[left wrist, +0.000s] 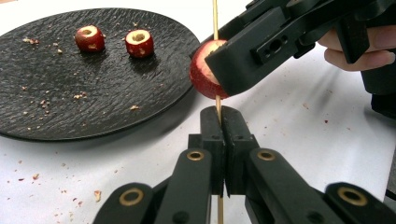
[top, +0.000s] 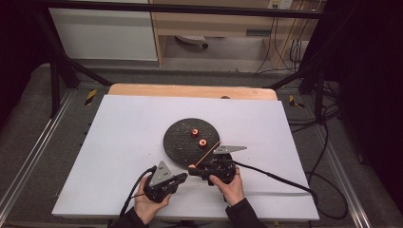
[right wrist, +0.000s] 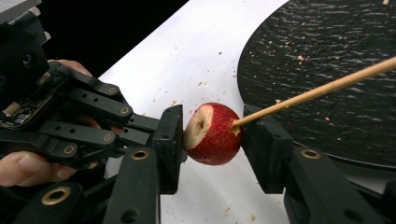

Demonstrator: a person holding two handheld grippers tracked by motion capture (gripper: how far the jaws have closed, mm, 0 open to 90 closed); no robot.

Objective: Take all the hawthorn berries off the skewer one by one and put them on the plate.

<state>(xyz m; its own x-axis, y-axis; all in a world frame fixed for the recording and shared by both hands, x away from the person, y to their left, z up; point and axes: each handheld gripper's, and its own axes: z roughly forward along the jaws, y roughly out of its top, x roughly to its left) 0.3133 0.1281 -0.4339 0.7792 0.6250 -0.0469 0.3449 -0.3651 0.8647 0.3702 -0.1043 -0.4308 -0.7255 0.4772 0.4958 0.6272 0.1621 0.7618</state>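
i see a round black plate [top: 183,142] of rough, slate-like texture on the white table sheet [top: 119,142], strewn with pale crumbs. two short red fruit pieces [left wrist: 90,38], cored and hollow, stand side by side on the plate's far half, well apart from my grippers. at the plate's near rim, my left gripper [left wrist: 220,122] has its jaws pressed together on the lower end of a thin, straight wooden skewer [left wrist: 215,18]. a third red fruit [right wrist: 212,133], glossy-skinned with one pale cut face, sits threaded on that skewer just above the left jaws. my right gripper [right wrist: 210,140] pinches this fruit, one black pad on the cut face, the other by the skewer's exit. the skewer's free end slants over the plate.
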